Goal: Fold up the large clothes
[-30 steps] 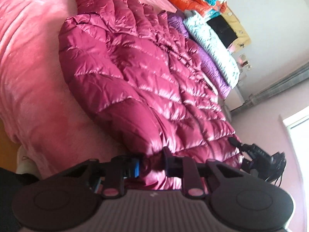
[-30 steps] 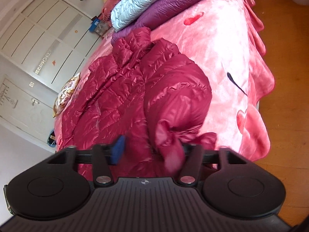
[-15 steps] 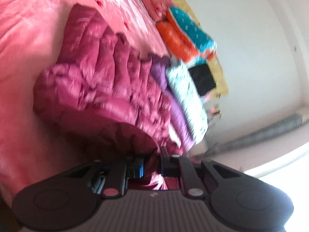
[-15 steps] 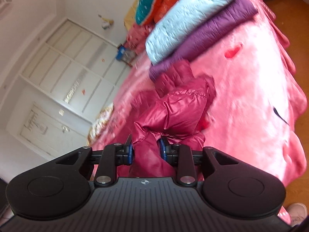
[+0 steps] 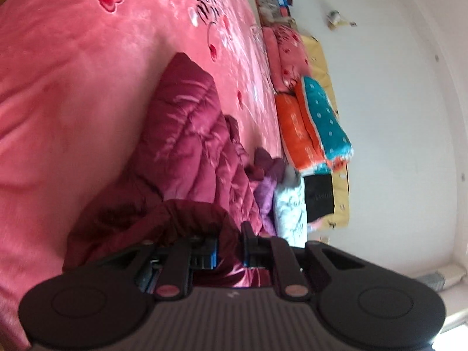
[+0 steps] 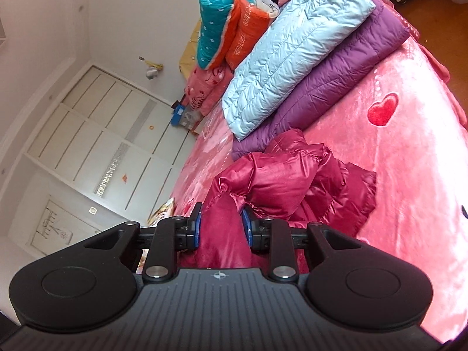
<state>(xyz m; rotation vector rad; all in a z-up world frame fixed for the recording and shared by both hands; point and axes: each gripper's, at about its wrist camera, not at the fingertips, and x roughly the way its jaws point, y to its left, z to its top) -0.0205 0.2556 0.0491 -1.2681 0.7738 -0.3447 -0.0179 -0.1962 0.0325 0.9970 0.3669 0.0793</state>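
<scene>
A shiny magenta quilted down jacket (image 5: 187,152) lies bunched on the pink bed. My left gripper (image 5: 229,248) is shut on a dark fold of the jacket's edge, which arches up over the blue pads. In the right wrist view the jacket (image 6: 280,181) rises in a crumpled ridge, and my right gripper (image 6: 220,226) is shut on a thick bunch of its fabric held between both blue pads (image 6: 196,228). Each gripper lifts its own part of the jacket off the blanket.
The pink heart-print blanket (image 5: 73,73) covers the bed. Folded light blue (image 6: 292,49) and purple (image 6: 336,70) down jackets are stacked beyond the magenta one. Orange and teal bedding (image 6: 231,20) is piled at the wall. White wardrobe doors (image 6: 96,146) stand to the left.
Both grippers closed on the jacket's edge and carried it up and across the bed. The flat jacket is now bunched and partly folded over itself. The left view has rolled.
</scene>
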